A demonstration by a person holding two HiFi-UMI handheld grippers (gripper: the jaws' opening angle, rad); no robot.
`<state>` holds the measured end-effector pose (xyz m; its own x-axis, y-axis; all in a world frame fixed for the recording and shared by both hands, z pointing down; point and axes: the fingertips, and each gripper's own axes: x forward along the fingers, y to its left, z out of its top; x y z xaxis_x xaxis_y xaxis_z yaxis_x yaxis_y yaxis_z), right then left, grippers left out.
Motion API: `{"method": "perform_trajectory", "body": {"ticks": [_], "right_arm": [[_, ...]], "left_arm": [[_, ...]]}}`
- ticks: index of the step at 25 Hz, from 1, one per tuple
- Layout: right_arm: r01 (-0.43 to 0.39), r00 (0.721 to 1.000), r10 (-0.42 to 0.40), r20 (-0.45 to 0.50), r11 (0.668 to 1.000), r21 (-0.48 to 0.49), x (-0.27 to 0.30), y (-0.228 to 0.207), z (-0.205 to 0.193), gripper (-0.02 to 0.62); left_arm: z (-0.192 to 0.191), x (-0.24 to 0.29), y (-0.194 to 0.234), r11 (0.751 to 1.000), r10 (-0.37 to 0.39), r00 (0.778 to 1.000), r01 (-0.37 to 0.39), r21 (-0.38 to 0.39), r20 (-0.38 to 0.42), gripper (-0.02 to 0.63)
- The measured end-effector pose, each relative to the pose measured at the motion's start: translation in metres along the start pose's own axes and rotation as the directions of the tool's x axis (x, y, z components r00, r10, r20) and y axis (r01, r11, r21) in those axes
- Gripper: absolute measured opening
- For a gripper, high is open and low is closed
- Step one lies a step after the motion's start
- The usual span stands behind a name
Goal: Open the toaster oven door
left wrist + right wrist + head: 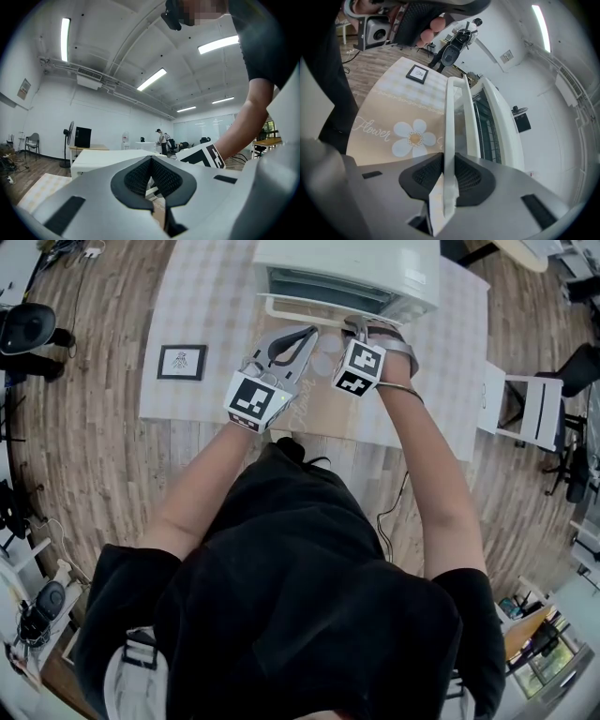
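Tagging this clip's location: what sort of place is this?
Likely an open office or lab, not a home: long ceiling strip lights, a wooden desk with a black monitor, a white toaster oven on a checked tablecloth.

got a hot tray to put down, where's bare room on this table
Bare checked cloth lies left of the toaster oven, beyond the framed picture, and a narrower strip runs right of the oven. Crowded in front: the door handle, right gripper and left gripper.
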<state>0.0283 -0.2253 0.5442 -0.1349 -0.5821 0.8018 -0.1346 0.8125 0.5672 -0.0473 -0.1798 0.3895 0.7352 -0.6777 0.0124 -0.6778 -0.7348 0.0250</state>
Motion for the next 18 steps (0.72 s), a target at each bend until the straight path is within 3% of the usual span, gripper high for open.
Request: {"method": "perform_trajectory", "body": {"ticks": [7, 18], "right_arm": [[0.081, 0.997, -0.080, 0.015, 0.997, -0.016, -0.002, 0.003, 0.000, 0.097], [0.168, 0.985, -0.167, 0.037, 0.986, -0.013, -0.002, 0.021, 0.000, 0.100]], "left_arm": [[0.000, -0.001, 0.001, 0.999, 0.044, 0.999, -0.044, 0.001, 0.023, 0.017], [-0.015, 0.000, -0.008, 0.999, 0.029, 1.000, -0.029, -0.028, 0.007, 0.017]]}}
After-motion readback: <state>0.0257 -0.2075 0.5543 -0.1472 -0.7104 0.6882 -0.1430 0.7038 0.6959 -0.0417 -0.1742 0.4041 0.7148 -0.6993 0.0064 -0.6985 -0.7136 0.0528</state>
